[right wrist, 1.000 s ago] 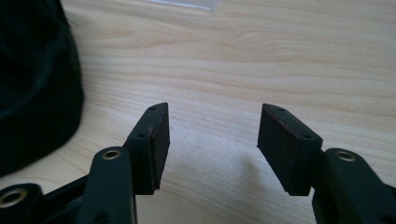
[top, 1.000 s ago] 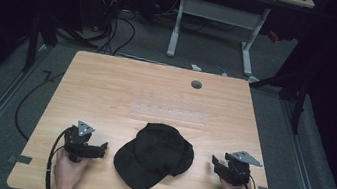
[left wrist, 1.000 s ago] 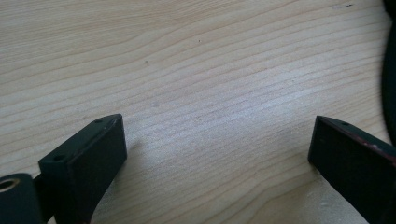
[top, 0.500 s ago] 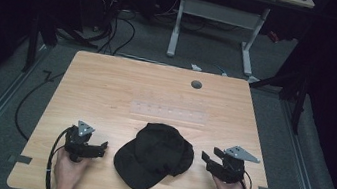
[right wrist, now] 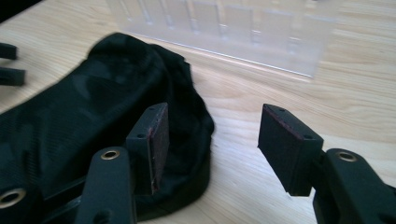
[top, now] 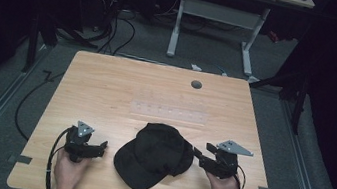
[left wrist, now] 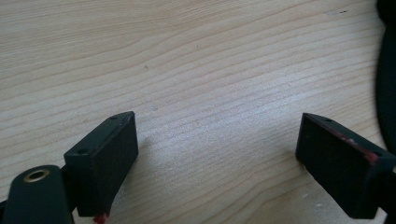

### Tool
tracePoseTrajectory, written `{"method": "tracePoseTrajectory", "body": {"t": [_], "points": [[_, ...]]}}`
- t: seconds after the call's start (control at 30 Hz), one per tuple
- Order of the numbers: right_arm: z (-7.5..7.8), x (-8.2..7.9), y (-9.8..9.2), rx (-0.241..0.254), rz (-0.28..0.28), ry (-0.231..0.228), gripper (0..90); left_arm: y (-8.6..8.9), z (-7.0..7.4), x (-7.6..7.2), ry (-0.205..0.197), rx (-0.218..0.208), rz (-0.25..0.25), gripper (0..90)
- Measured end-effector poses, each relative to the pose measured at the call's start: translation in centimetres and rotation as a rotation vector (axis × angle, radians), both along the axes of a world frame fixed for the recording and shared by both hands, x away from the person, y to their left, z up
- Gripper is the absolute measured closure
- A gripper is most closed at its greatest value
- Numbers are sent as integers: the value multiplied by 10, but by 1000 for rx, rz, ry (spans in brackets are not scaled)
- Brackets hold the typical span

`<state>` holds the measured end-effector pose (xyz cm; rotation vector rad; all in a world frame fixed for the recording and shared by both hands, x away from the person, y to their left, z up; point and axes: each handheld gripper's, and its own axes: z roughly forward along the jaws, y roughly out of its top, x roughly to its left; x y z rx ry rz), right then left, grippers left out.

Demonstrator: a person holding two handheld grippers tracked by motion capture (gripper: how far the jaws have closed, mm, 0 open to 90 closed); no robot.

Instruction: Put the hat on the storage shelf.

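Note:
A black cap (top: 155,155) lies on the wooden table (top: 107,85) near its front edge, brim toward the person. My left gripper (top: 103,146) rests left of the cap, apart from it. Its jaws (left wrist: 217,135) stand open over bare wood and have just been closing slightly; the cap (left wrist: 387,84) is a dark strip at the right edge of that view. My right gripper (top: 197,157) hovers at the cap's right side. It is open (right wrist: 214,119), its jaws have just been opening a little, and its left jaw hangs over the rim of the cap (right wrist: 93,93) without gripping it.
A clear plastic tray (top: 170,111) lies flat behind the cap, also the clear tray (right wrist: 224,28) in the right gripper view. A round cable hole (top: 196,84) sits near the table's far edge. Cables and a second desk's legs are on the floor beyond.
My right gripper has moved left and slightly up, from beside the cap to its right edge. The left gripper and the cap have stayed where they were.

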<state>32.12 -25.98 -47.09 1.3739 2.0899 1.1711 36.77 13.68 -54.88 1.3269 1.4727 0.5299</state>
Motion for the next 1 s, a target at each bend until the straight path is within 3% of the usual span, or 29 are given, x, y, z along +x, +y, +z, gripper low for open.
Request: {"method": "tracePoseTrajectory", "body": {"t": [0.13,0.3,0.37,0.63,0.7,0.87,1.0], "points": [[0,4,7,41,33,13,427,0,0,0,1,-3,2,138],[4,9,20,7,60,3,426,0,0,0,-1,-4,3,145],[4,15,28,-15,57,23,426,0,0,0,0,-3,4,146],[7,24,36,-5,77,17,397,0,0,0,-1,-3,4,147],[10,24,37,29,77,2,389,0,0,0,-2,-3,4,149],[15,27,41,37,91,0,370,0,0,0,-2,-3,4,150],[10,33,49,20,116,41,358,0,0,0,-2,-3,4,150]]}}
